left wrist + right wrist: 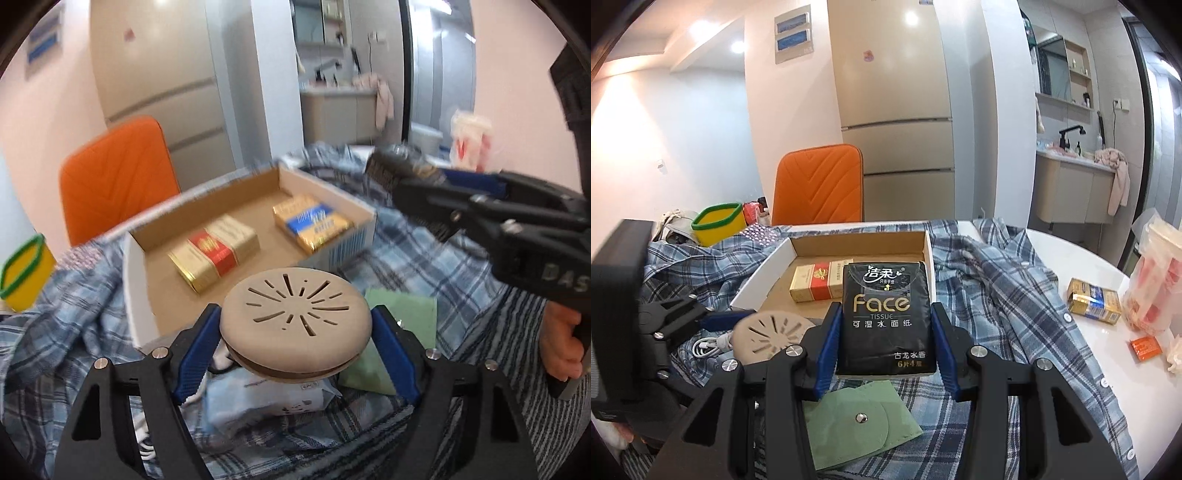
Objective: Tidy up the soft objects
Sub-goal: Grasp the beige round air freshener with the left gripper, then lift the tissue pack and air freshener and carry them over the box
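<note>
Left wrist view shows the left tongs [295, 343] clamped on a round beige slotted disc [295, 314], held above the near end of the cardboard tray [136, 295]. Inside the tray lie a red-and-gold pack [214, 254] and a blue-and-gold pack [314, 221]. Right wrist view shows the right tongs [884, 332] gripping a black tissue pack [886, 314] over the tray's right part. So two packs seem stowed, and two more items are held ready to go in. A green pouch [860, 424], a pale wipes packet [266, 398] and the plaid shirt [997, 295] are outside the tray on the tabletop [1082, 258], as is another gold pack [1093, 301]; roughly half the sorting looks left.
</note>
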`<action>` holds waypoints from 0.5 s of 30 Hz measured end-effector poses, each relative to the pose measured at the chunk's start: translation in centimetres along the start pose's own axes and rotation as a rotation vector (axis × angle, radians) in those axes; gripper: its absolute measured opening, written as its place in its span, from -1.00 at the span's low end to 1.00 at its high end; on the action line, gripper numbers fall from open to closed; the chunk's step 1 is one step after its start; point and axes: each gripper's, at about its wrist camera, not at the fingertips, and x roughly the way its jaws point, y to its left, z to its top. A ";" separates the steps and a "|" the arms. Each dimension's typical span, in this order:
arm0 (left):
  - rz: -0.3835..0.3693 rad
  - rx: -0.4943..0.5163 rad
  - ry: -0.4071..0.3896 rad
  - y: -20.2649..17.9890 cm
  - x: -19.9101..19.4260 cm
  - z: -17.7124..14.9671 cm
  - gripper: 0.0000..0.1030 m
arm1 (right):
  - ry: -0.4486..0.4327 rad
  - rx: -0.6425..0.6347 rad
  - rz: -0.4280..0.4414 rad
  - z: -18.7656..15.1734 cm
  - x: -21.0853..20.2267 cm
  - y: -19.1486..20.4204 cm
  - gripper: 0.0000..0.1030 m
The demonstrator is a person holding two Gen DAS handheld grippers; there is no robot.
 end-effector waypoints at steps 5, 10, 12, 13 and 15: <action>0.043 0.007 -0.176 -0.2 -3.4 -0.2 0.55 | -0.088 -0.035 -0.013 0.1 -1.5 0.7 -0.06; 0.115 0.007 -0.325 -0.3 -6.1 -0.5 0.55 | -0.180 -0.066 -0.033 0.3 -3.3 1.5 -0.06; 0.132 -0.006 -0.374 0.0 -7.0 -0.7 0.55 | -0.211 -0.073 -0.042 0.3 -3.9 1.7 -0.06; 0.127 -0.012 -0.400 0.1 -7.5 -0.8 0.55 | -0.223 -0.077 -0.059 0.3 -4.1 1.9 -0.06; 0.136 -0.013 -0.447 0.2 -8.5 -1.1 0.55 | -0.256 -0.077 -0.084 0.3 -4.7 2.0 -0.06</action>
